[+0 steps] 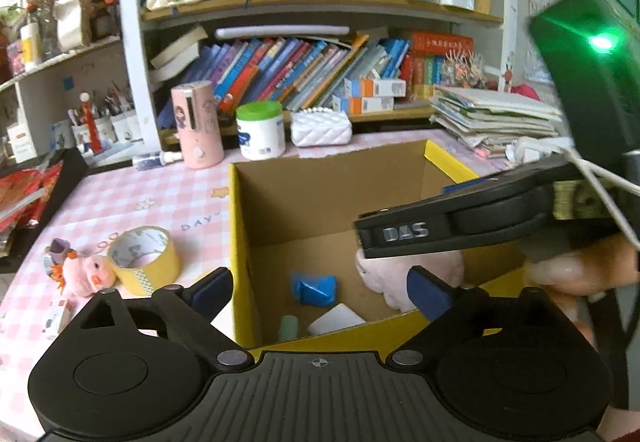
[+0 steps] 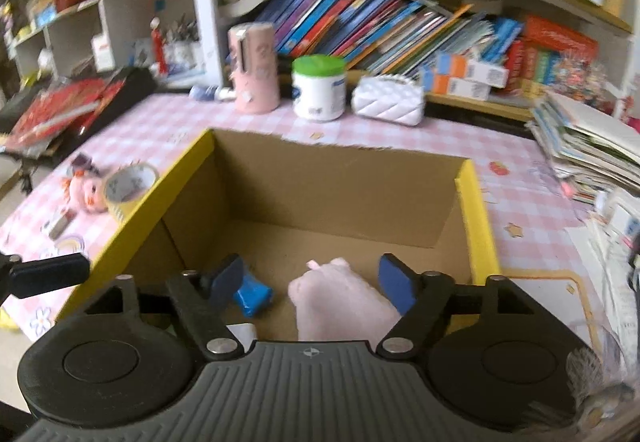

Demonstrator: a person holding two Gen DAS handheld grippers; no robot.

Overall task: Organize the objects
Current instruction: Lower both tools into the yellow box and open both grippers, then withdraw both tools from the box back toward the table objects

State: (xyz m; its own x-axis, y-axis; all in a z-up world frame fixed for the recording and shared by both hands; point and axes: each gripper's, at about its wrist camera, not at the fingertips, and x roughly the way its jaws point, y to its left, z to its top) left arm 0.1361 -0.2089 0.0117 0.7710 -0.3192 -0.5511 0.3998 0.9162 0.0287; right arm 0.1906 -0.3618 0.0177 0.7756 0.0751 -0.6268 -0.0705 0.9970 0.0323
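Note:
A cardboard box (image 1: 236, 242) with yellow outer walls stands open on the pink checked tablecloth. On its floor lie a pink plush toy (image 1: 416, 276), a blue wrapped piece (image 1: 314, 288), a white block (image 1: 336, 318) and a pale green cylinder (image 1: 289, 327). My left gripper (image 1: 320, 292) hangs open over the box's near edge, nothing between its fingers. In the right wrist view my right gripper (image 2: 311, 280) is open above the box (image 2: 476, 218). The pink plush toy (image 2: 340, 302) lies loose below its pads, beside the blue piece (image 2: 254, 296).
Left of the box lie a yellow tape roll (image 1: 142, 256), a small pink pig toy (image 1: 88, 274) and a little carton (image 1: 58, 316). Behind stand a pink cylinder (image 1: 198, 124), a green-lidded jar (image 1: 260, 130), a white quilted purse (image 1: 320, 128) and, at right, stacked books (image 1: 496, 118).

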